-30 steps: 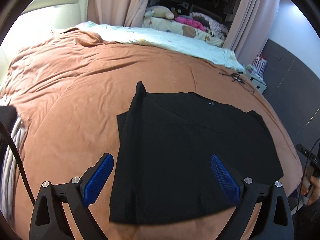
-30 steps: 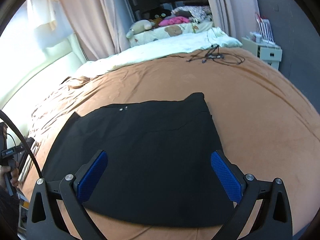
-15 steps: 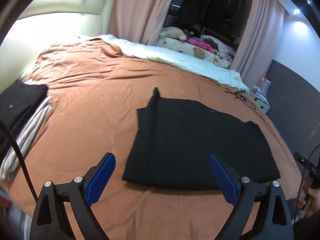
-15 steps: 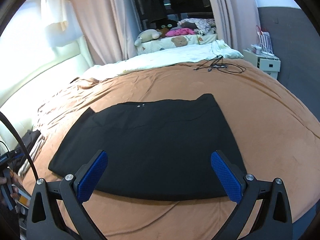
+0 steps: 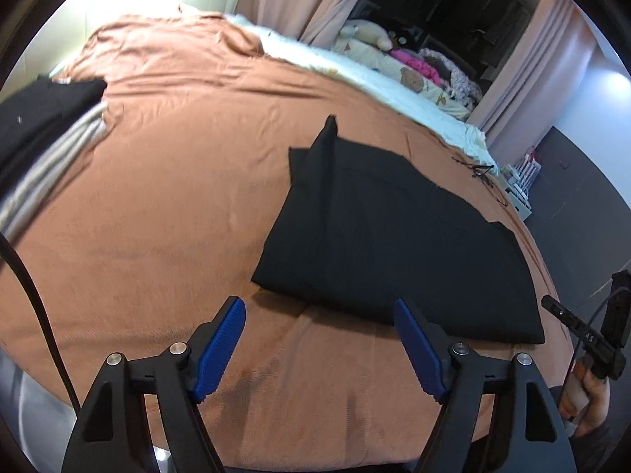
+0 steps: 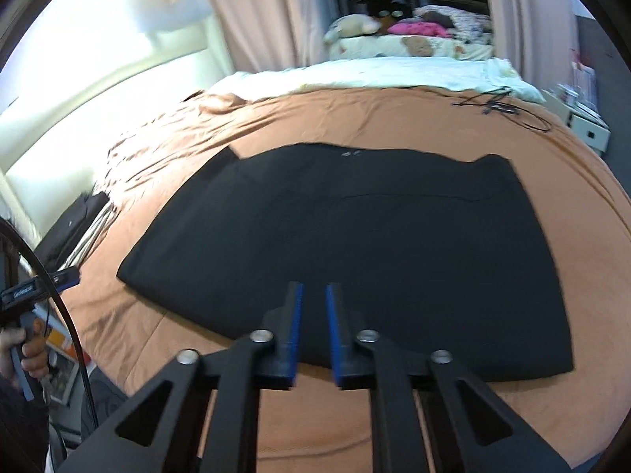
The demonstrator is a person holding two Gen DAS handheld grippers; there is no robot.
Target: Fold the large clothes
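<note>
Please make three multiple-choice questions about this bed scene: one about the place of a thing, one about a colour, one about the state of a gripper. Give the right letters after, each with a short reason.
1. Where does the black garment lie?
A. hanging on the curtain
B. flat on the brown bedspread
C. on the floor

2. What colour are the pads on the gripper fingers?
A. red
B. green
C. blue

3. How do the right gripper's fingers stand?
A. close together, with nothing between them
B. spread wide
C. clamped on a cable

Answers:
1 B: the black garment is spread on the brown bedspread.
2 C: the pads are plainly blue in both wrist views.
3 A: the right gripper has drawn its fingers almost together above the garment's near edge and grips no cloth, while the left gripper stands open.
</note>
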